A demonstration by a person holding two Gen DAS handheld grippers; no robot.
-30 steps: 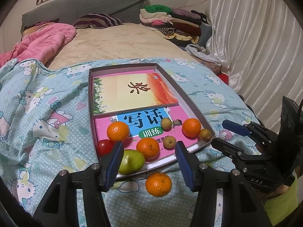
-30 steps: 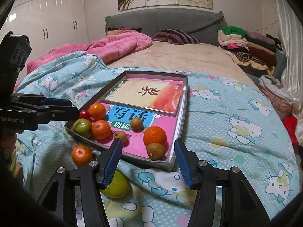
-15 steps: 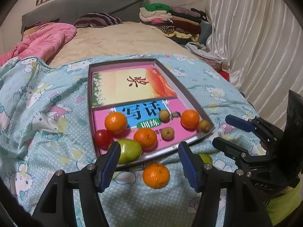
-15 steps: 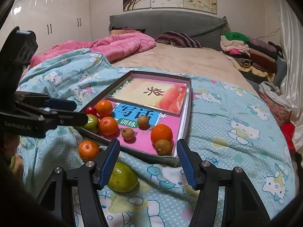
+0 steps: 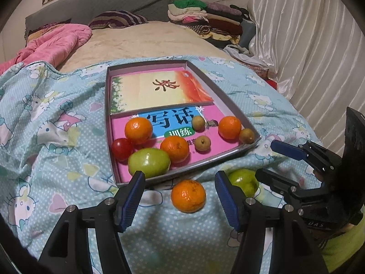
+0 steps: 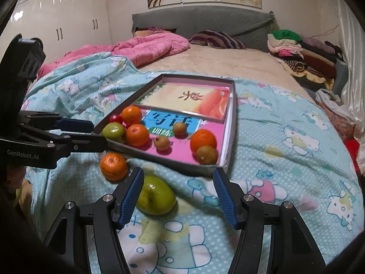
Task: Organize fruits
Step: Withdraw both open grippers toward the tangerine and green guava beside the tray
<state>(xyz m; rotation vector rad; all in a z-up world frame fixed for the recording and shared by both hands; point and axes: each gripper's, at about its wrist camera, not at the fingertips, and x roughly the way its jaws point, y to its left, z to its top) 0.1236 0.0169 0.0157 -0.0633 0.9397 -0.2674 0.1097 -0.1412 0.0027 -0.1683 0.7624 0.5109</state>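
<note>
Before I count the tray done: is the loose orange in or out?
Out: the loose orange lies on the blanket before the tray.

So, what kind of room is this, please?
Most likely a bedroom in a home. The fruit tray lies on a bed with a cartoon-cat quilt, a grey headboard stands behind, and white wardrobe doors line the wall.
</note>
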